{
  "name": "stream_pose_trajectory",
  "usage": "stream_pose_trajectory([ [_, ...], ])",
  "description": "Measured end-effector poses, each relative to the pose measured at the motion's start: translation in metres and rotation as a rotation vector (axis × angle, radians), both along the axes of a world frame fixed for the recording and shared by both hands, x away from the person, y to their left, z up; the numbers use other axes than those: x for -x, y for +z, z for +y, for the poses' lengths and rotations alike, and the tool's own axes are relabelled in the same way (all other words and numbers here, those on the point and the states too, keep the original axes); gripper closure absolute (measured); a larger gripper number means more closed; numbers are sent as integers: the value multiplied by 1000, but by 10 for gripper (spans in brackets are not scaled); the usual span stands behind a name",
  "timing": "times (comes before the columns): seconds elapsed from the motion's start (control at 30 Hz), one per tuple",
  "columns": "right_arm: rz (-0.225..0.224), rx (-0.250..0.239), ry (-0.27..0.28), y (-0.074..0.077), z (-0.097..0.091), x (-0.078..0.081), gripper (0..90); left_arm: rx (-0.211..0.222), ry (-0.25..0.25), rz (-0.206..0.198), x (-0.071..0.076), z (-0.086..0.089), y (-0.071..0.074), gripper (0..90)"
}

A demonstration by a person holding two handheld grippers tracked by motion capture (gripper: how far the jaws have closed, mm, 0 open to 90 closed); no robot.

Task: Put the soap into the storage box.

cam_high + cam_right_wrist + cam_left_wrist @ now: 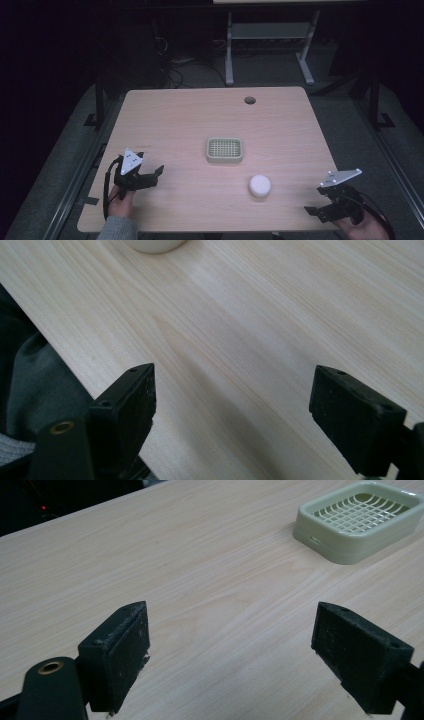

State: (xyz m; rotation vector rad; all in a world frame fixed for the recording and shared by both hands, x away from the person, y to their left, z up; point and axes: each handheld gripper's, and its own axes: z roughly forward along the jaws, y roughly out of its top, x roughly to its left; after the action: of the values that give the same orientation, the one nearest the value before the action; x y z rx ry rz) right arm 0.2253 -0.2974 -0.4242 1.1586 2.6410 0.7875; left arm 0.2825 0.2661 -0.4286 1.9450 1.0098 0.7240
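A: Where do things stand?

B: Both claws gape wide and hold nothing. The left gripper (150,175) hovers near the table's (175,115) front left corner, the right gripper (325,202) at the front right corner. The white soap (260,185) lies near the front edge, right of middle; the green soap dish (224,149) sits mid-table.

A: Best approach?

B: I'd reach with the right gripper, straddle the soap squarely, close gently since it may slip, then lower it flat into the dish.
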Motion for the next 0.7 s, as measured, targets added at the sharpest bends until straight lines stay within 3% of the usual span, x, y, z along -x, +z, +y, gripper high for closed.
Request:
stream_pose_trajectory([
  [0.7, -12, 5, 32, 17, 13, -7, 171, 8, -4, 3, 0, -1, 0, 152],
])
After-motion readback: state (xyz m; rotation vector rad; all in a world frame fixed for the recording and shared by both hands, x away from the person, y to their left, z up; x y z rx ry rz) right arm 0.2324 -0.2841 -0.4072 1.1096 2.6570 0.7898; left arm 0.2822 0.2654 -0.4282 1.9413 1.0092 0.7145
